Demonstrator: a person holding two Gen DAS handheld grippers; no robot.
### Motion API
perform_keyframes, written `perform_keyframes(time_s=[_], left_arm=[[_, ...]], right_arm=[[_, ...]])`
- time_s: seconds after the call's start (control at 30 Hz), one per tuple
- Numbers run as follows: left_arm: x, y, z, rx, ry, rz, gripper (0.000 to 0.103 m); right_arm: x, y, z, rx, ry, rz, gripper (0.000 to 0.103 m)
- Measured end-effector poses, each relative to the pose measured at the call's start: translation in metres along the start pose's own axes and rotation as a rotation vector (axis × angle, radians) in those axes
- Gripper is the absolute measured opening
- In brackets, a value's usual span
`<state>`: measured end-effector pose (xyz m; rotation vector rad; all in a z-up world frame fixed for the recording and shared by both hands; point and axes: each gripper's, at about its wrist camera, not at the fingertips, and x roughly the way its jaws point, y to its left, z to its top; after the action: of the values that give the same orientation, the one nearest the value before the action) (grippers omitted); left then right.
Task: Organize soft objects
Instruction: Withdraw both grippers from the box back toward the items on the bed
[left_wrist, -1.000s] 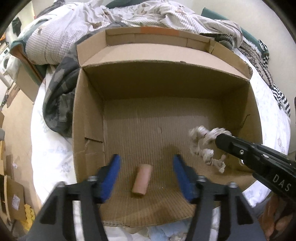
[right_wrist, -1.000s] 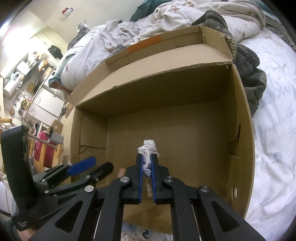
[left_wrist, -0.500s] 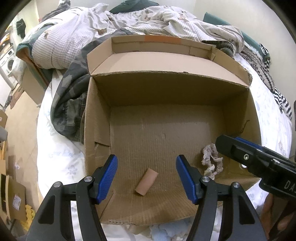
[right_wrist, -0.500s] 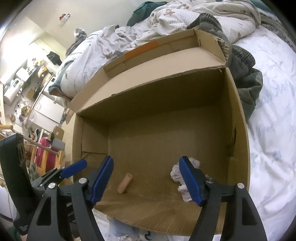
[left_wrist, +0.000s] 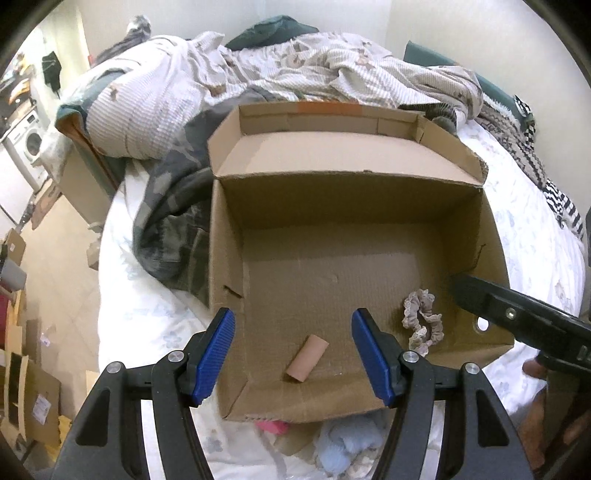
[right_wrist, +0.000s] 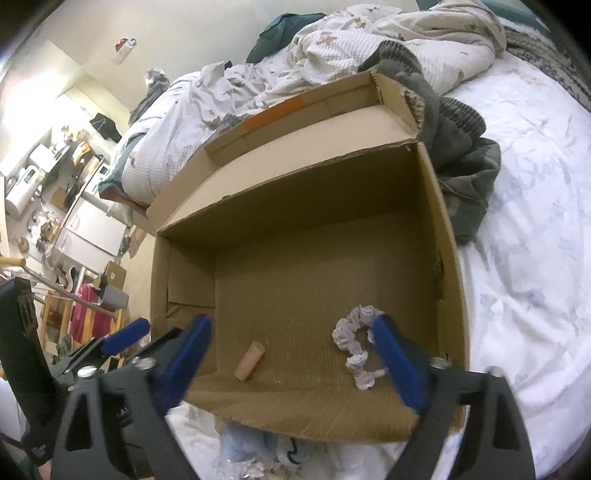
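An open cardboard box (left_wrist: 218, 236) stands on the bed. On its floor lie a pink-tan roll (left_wrist: 307, 358) and a lacy pale scrunchie (left_wrist: 421, 325). My left gripper (left_wrist: 292, 321) hovers open over the box's near edge, above the roll, with nothing between its fingers. In the right wrist view my right gripper (right_wrist: 291, 325) is over the same edge and its jaws are opening wide. The scrunchie (right_wrist: 351, 332) rests loose on the box floor just inside the right finger, and the roll (right_wrist: 249, 361) lies nearer the left one. Neither pad presses on anything.
A blue soft item (left_wrist: 343, 439) and a pink one (left_wrist: 273, 426) lie on the sheet below the box's front edge. A dark camouflage garment (left_wrist: 173, 214) bunches against the box's left side. A rumpled duvet (left_wrist: 295, 70) lies behind it. Cardboard pieces litter the floor at left.
The right gripper went from shut on the scrunchie to wide open, and the scrunchie dropped onto the box floor. Both grippers drew back and up from the box.
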<state>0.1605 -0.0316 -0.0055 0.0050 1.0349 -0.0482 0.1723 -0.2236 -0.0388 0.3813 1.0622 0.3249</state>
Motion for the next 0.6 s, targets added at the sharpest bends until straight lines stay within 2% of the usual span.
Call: perform_keyframes(time_s=[0.27,0.4,0.6], left_arm=[[-0.025,0.015,-0.020,-0.044,-0.015,0.013,0.063],[-0.034,0.022,-0.031,-0.054,-0.023,0.039,0.063],[-0.045,0.032,-0.049,-0.082,-0.029,0.051,0.064]], right_arm=[[-0.027,-0.005,-0.017,0.056,-0.049,0.032,0.103],[-0.036,-0.001,-0.030,0.007,-0.084,-0.037,0.103],[-0.048,0.006,-0.051,-0.056,-0.093,-0.080,0.103]])
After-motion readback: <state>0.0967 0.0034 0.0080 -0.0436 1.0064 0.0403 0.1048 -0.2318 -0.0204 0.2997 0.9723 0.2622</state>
